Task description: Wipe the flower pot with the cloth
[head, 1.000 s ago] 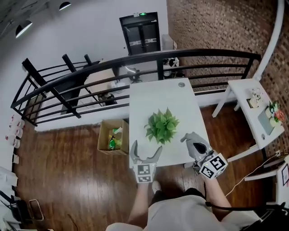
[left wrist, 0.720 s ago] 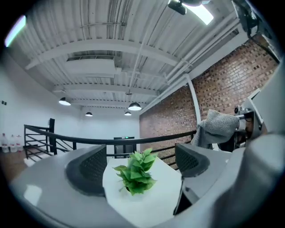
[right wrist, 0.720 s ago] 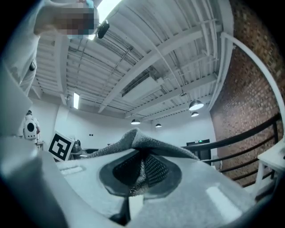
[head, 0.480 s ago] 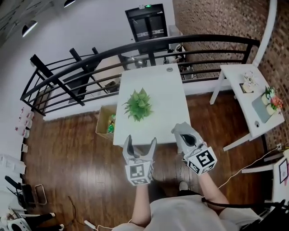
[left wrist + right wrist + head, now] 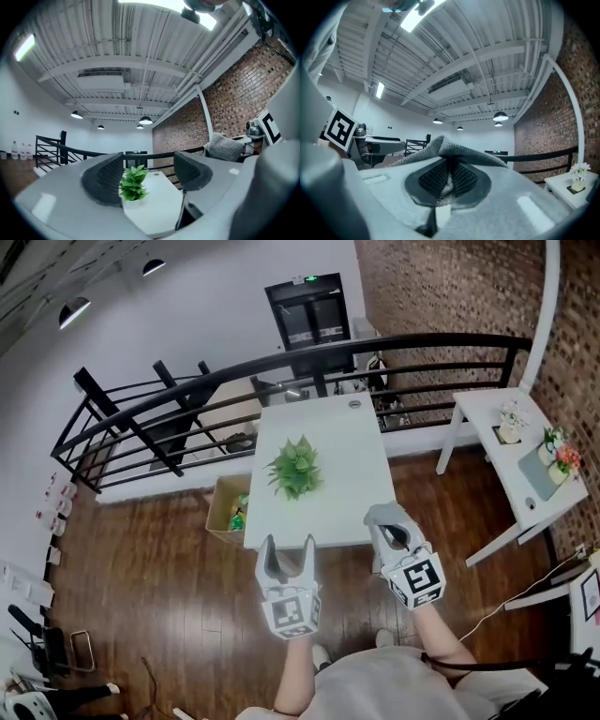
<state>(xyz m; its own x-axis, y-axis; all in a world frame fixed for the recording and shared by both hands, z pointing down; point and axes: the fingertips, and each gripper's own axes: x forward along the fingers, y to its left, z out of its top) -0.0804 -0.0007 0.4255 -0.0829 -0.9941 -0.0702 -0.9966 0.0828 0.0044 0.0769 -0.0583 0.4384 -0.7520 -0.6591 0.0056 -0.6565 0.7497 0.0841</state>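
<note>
A green leafy plant in a small white flower pot (image 5: 295, 468) stands on the white table (image 5: 349, 451), left of its middle. Both grippers are held level in front of the table's near edge, apart from the plant. My left gripper (image 5: 287, 545) has its jaws closing with nothing between them; in the left gripper view (image 5: 145, 174) the plant (image 5: 133, 183) shows far off through the gap. My right gripper (image 5: 391, 524) is shut on a grey cloth (image 5: 440, 147), which bunches up over its jaws (image 5: 449, 180). That cloth (image 5: 225, 146) also shows at the right of the left gripper view.
A black railing (image 5: 281, 360) curves behind the table. An open cardboard box (image 5: 228, 507) with items sits on the wooden floor at the table's left. A second white table (image 5: 506, 442) with flowers stands at the right by the brick wall.
Both grippers have drawn back from over the table's front edge toward the person. The left jaws have narrowed. The cloth stays in the right gripper.
</note>
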